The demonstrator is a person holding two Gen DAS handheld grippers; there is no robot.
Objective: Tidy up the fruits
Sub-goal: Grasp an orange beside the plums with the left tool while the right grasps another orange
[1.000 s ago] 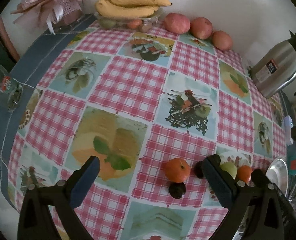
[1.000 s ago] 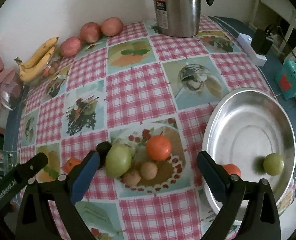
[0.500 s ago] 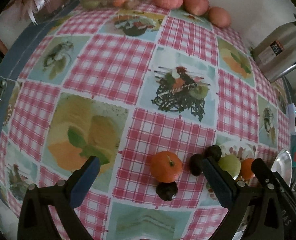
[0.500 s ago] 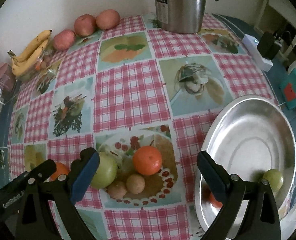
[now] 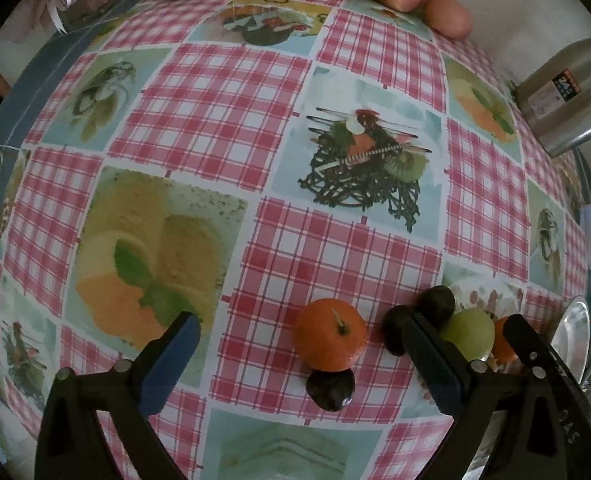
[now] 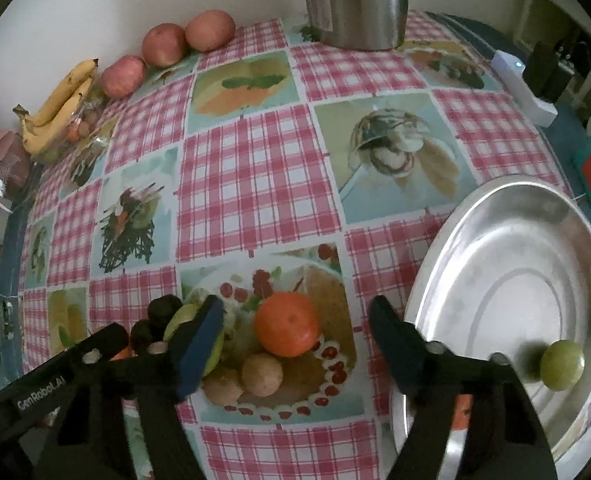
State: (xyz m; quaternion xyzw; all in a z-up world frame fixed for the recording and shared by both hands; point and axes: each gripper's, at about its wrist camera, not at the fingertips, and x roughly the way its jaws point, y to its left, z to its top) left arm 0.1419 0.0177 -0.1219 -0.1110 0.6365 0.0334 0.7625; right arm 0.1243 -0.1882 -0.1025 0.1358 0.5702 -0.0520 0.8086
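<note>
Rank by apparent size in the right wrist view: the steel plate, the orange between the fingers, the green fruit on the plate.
1. steel plate
2. orange
3. green fruit

All lie at a similar nearness, so the order seems safe.

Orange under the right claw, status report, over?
Right gripper jaws closing around orange, not touching. Left gripper open. Brown fruit crowding close.

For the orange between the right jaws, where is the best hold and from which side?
Grip the orange across its widest middle, coming straight down from above. It is round and sits free on the cloth, with two small brown fruits touching its near side and the green fruit to its left. The right gripper straddles it, jaws just closing, not yet touching.
</note>
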